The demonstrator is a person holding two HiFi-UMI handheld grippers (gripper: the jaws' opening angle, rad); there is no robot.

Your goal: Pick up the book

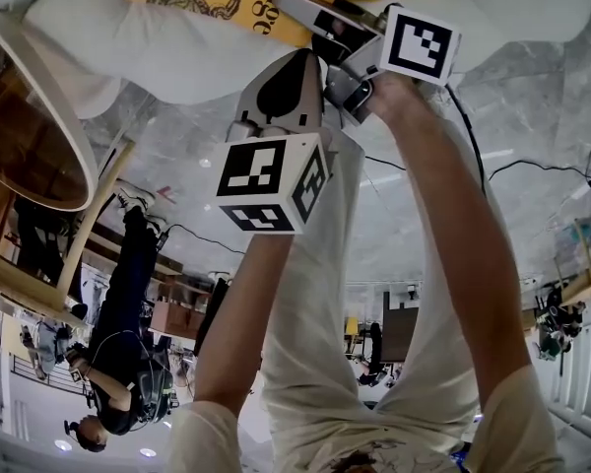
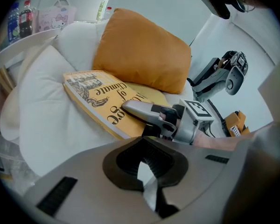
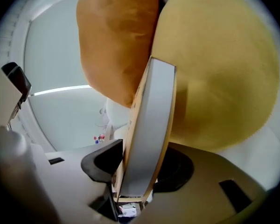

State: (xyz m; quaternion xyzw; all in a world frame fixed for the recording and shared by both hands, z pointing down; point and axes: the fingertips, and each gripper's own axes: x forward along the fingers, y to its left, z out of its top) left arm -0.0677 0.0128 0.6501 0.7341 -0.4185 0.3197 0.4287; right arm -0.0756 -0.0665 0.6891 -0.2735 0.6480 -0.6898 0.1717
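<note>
**Item 1.** Right hand-held gripper (image 3: 142, 164): jaws fairly wide, clamped on the edge of the book (image 3: 149, 125), one pad on each cover (page block facing the camera).

**Item 2.** Left hand-held gripper (image 2: 147, 164): jaws drawn together, nothing between them, hanging apart from the book.

**Item 3.** Book (image 2: 100, 94): yellow cover, dark lettering. In the left gripper view it lies at 11 o'clock from the jaws, resting on a white cushion (image 2: 42, 106), its near corner in the right hand-held gripper.

**Item 4.** Orange cushion (image 2: 140, 50): at 12 o'clock, just behind the book. A yellow cushion (image 3: 219, 69) sits beside it, partly under the book.

**Item 5.** Round bench (image 2: 23, 41): at 10 o'clock, white rim. It carries bottles (image 2: 19, 20) and a pink bag (image 2: 56, 15) (contents cannot be made out).

**Hidden or cut off.** The title is partly covered by the right hand-held gripper. In the head view the book is cut by the top edge. The bench is cut by the frame at 9 o'clock.
</note>
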